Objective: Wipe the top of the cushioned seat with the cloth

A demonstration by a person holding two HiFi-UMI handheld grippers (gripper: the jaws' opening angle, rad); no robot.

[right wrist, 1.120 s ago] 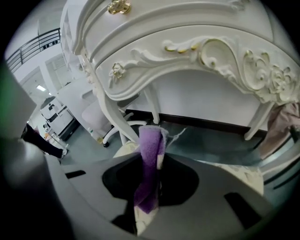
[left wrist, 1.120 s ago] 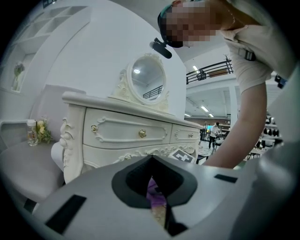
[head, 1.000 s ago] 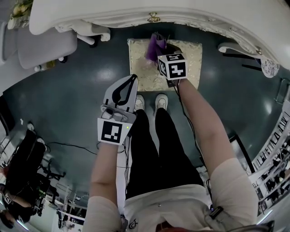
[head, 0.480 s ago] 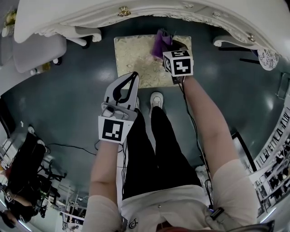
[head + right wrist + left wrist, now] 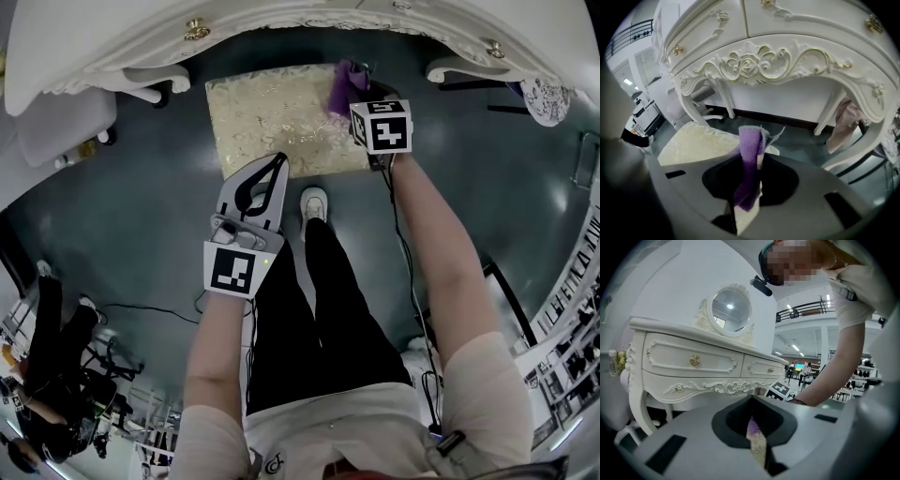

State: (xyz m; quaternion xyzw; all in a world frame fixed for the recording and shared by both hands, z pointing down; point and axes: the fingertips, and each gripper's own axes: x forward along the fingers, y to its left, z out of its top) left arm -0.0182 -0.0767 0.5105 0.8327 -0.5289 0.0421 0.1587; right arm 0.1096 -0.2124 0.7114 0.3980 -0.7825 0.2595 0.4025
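Note:
The cream and gold cushioned seat [image 5: 272,117] stands on the floor in front of the person's feet. A purple cloth [image 5: 346,86] rests at the seat's far right corner, with my right gripper [image 5: 360,97] shut on it. In the right gripper view the cloth [image 5: 750,159] hangs folded between the jaws, with the seat [image 5: 696,140] to its left. My left gripper [image 5: 275,165] hovers over the seat's near edge, shut and holding nothing. In the left gripper view, the left gripper [image 5: 752,401] has its tips together, and a sliver of cloth and seat shows through the gap.
A white carved dressing table [image 5: 309,23] arches over the far side of the seat; its legs [image 5: 719,101] flank it. A grey chair [image 5: 56,117] stands at the left. A pink fabric [image 5: 846,123] hangs by the right leg. One white shoe [image 5: 312,202] is by the seat's near edge.
My right gripper has dragged the purple cloth rightward across the seat, from near its middle to its far right corner. The left gripper has kept its place.

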